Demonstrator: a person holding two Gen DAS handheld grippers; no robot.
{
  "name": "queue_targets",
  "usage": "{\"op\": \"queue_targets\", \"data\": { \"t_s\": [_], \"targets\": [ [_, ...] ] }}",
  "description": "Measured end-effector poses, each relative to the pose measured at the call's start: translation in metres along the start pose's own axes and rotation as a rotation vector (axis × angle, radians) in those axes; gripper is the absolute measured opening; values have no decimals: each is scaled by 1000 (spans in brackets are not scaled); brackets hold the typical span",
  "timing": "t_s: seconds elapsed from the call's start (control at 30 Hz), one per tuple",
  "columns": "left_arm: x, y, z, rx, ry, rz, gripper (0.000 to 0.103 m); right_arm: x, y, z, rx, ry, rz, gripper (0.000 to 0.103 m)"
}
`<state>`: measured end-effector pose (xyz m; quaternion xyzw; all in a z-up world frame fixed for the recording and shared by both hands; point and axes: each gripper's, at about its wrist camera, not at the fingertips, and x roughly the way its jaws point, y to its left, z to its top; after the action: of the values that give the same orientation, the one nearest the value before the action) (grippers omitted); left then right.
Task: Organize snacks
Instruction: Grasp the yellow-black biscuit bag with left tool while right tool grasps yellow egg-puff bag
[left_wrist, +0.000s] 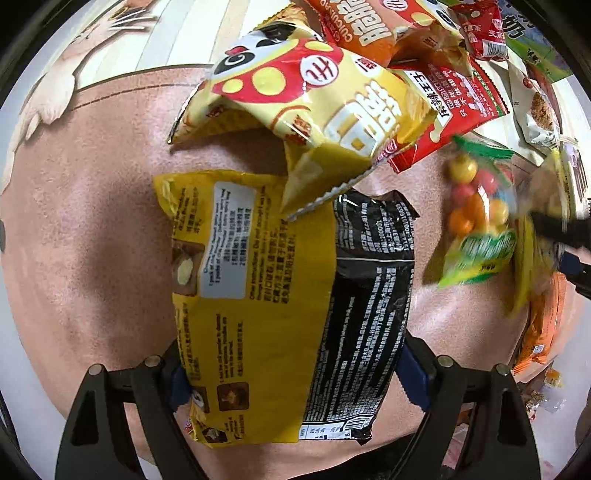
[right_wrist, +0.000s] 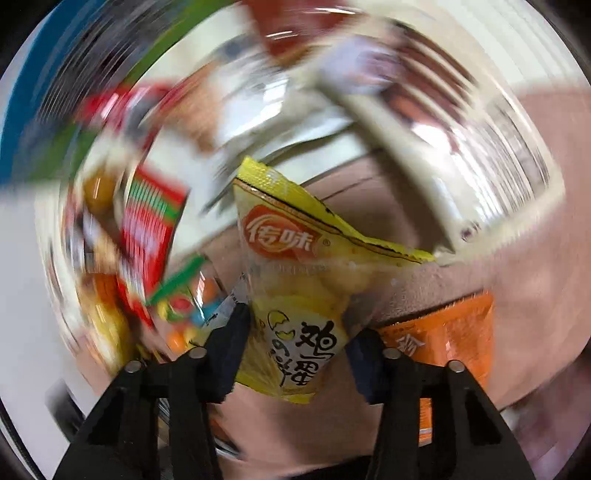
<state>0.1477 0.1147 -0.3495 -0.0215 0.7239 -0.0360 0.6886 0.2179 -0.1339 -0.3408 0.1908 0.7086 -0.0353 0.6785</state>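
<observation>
A yellow-and-black packet (left_wrist: 258, 280) with printed instructions hangs lengthwise between the fingers of my left gripper (left_wrist: 293, 354), which is shut on its two side edges, pointing down over a pinkish-brown cloth (left_wrist: 92, 240). My right gripper (right_wrist: 301, 332) is shut on the lower part of a yellow egg-snack packet (right_wrist: 295, 266); that packet is sharp while everything around it is smeared. In the left wrist view the right gripper's dark finger (left_wrist: 561, 232) shows blurred at the right edge, beside a clear bag of coloured candy balls (left_wrist: 476, 206).
A heap of snack bags lies at the top: a yellow panda bag (left_wrist: 314, 107), a red packet (left_wrist: 454, 107), an orange bag (left_wrist: 369, 29). An orange packet (right_wrist: 450, 339) lies under the right gripper. A blurred clear container with a cream rim (right_wrist: 424, 147) stands beyond.
</observation>
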Motion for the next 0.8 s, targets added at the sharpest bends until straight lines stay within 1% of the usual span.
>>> {"op": "queue_targets", "data": {
  "t_s": [0.1,0.13,0.2,0.27,0.3,0.37,0.4,0.43,0.53,0.6,0.67,0.7,0.73,0.8],
  "targets": [
    [4,3,1,-4,4,-5,89,2,30,-15,-268,34,-121,48],
    [7,2,2,-5,7,-5,89,4,39,-23,-363,52,-176,47],
    [10,3,4,-9,12,-8,89,10,53,-38,-511,85,-261,47],
    [12,6,5,-12,15,-10,90,11,57,-44,-556,76,-290,47],
    [14,7,6,-13,16,-11,91,9,56,-42,-531,59,-278,50],
    [17,9,7,-12,18,-10,94,3,45,-33,-421,19,-198,67],
    [19,10,7,-10,19,-7,94,-2,33,-35,-367,-5,-161,82],
    [20,10,8,-8,19,-2,94,-6,19,-28,-308,-25,-137,85],
    [22,3,8,-20,-1,7,94,-7,-1,-22,-149,-58,-102,85],
    [17,3,5,-28,-31,7,86,-5,-18,-20,-71,-73,-95,85],
    [12,2,2,-25,-53,-2,86,-8,-34,-20,-45,-104,-107,71],
    [10,1,-1,-24,-63,-2,86,-9,-40,-24,-40,-109,-107,57],
    [8,1,-4,-23,-74,1,86,-4,-44,-27,-40,-112,-100,53],
    [4,1,-13,-20,-85,11,85,-8,-42,-29,-62,-123,-100,49]
  ]
}}
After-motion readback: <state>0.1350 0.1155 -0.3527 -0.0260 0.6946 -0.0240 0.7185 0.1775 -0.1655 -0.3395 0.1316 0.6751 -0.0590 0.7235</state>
